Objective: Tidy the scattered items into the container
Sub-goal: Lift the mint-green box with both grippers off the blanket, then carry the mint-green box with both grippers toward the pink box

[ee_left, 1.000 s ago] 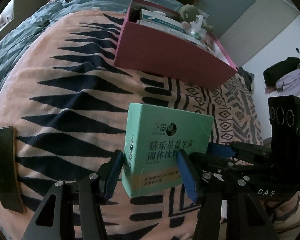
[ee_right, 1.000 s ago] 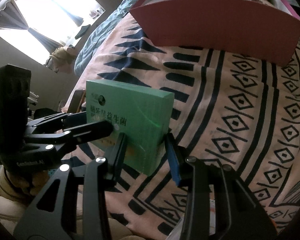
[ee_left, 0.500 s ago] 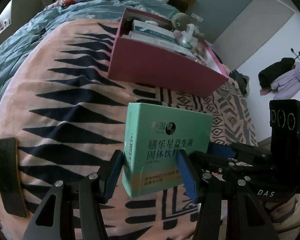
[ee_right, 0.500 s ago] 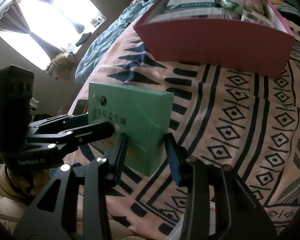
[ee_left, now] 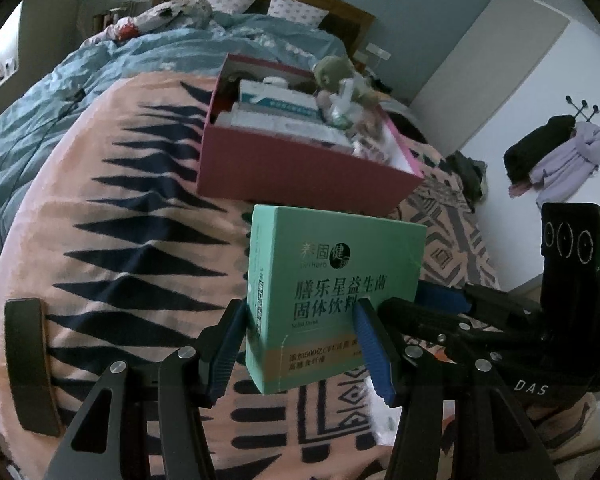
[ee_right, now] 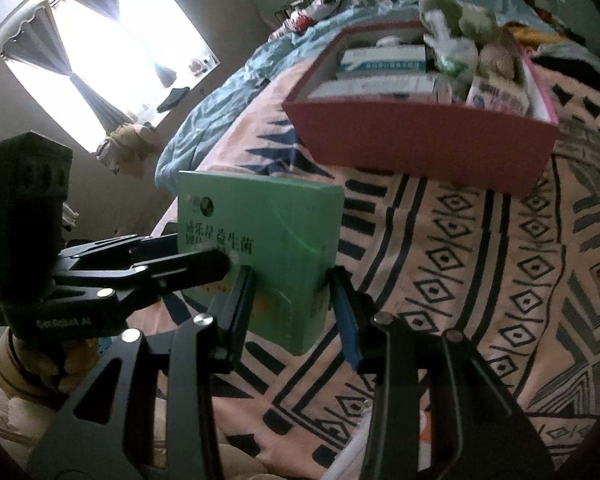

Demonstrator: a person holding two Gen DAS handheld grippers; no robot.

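Observation:
A green box with Chinese print (ee_left: 332,292) is held upright in the air above the patterned blanket. My left gripper (ee_left: 300,324) is shut on its lower part. My right gripper (ee_right: 292,280) is shut on the same green box (ee_right: 276,232) from the other side; its black body shows at the right of the left wrist view (ee_left: 500,320). The red container box (ee_left: 300,168) stands further back on the bed, holding white medicine boxes, a plush toy and packets. It also shows in the right wrist view (ee_right: 420,140).
A pink and navy patterned blanket (ee_left: 120,220) covers the bed, with a blue quilt (ee_left: 60,80) behind. A dark flat object (ee_left: 28,364) lies at the blanket's left. A white wrapper (ee_left: 384,420) lies under the grippers. A coat rack (ee_left: 556,148) stands at the right wall.
Both grippers have lifted the green box higher, still gripped. The red container now appears lower in view, with its contents more visible from above.

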